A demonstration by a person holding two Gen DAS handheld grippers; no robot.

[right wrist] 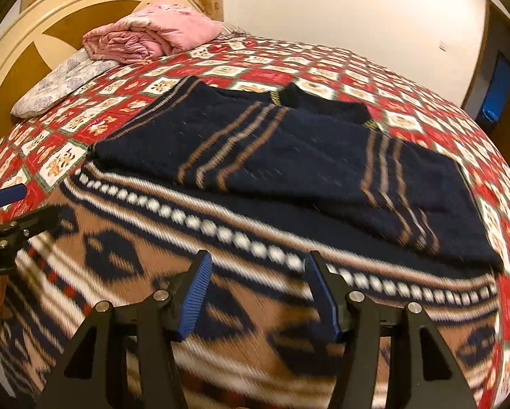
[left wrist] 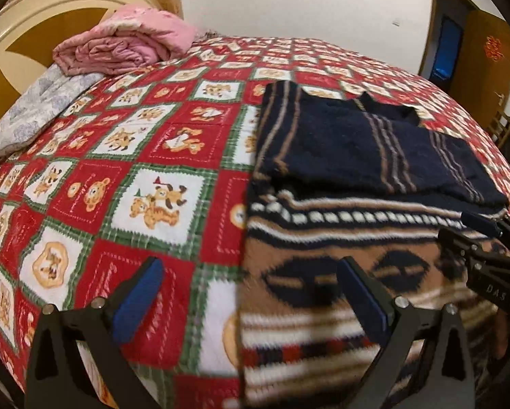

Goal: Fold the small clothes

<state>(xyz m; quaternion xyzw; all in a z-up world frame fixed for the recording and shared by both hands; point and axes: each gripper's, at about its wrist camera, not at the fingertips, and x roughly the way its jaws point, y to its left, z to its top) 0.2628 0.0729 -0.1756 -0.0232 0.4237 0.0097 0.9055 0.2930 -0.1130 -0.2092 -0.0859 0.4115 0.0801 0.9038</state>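
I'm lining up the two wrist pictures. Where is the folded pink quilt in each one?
Left wrist view: the pink quilt sits upper left, by the headboard.
Right wrist view: upper left again, nearer the top centre.
Shared landmark: the sweater, on the bedspread in both.

Sweater hem cut off by the lower edge in both wrist views, near pattern smeared by motion blur. Sleeves folded over the chest, hiding the knit beneath. Right gripper clipped by the frame's right side; doorway contents too dark to read.
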